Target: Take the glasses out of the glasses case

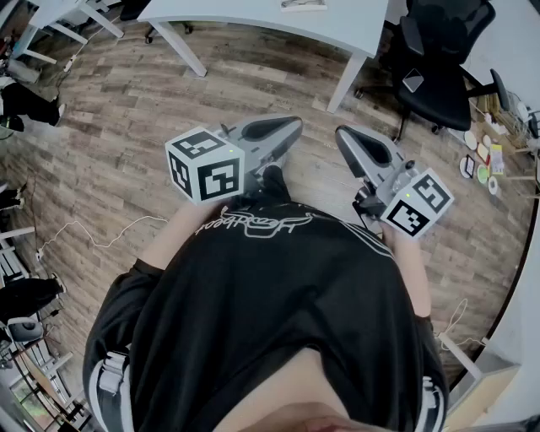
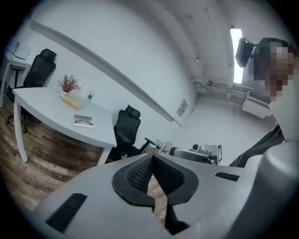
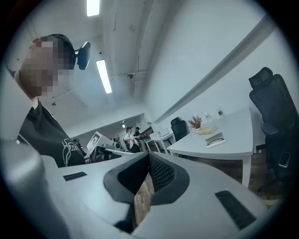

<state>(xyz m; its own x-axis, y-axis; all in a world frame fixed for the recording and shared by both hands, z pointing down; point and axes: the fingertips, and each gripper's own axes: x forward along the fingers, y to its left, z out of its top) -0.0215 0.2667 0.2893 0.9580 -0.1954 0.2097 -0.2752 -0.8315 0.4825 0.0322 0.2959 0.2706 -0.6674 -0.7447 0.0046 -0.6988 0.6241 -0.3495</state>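
Note:
The glasses case (image 1: 302, 4) lies on a white table (image 1: 253, 17) at the top edge of the head view, with glasses resting in it. It also shows as a small flat case (image 2: 84, 122) in the left gripper view and as the case (image 3: 216, 139) on the table in the right gripper view. Both grippers are held close to the person's chest, well short of the table. My left gripper (image 1: 291, 126) (image 2: 152, 158) has its jaws together on nothing. My right gripper (image 1: 344, 133) (image 3: 148, 156) is likewise shut and empty.
A black office chair (image 1: 439, 67) (image 2: 126, 130) stands by the table's right end. On the table sit a small plant (image 2: 69, 84) and a tan box (image 2: 72, 101). Wood floor lies between me and the table. Small items (image 1: 481, 160) and a cable (image 1: 101, 240) lie on the floor.

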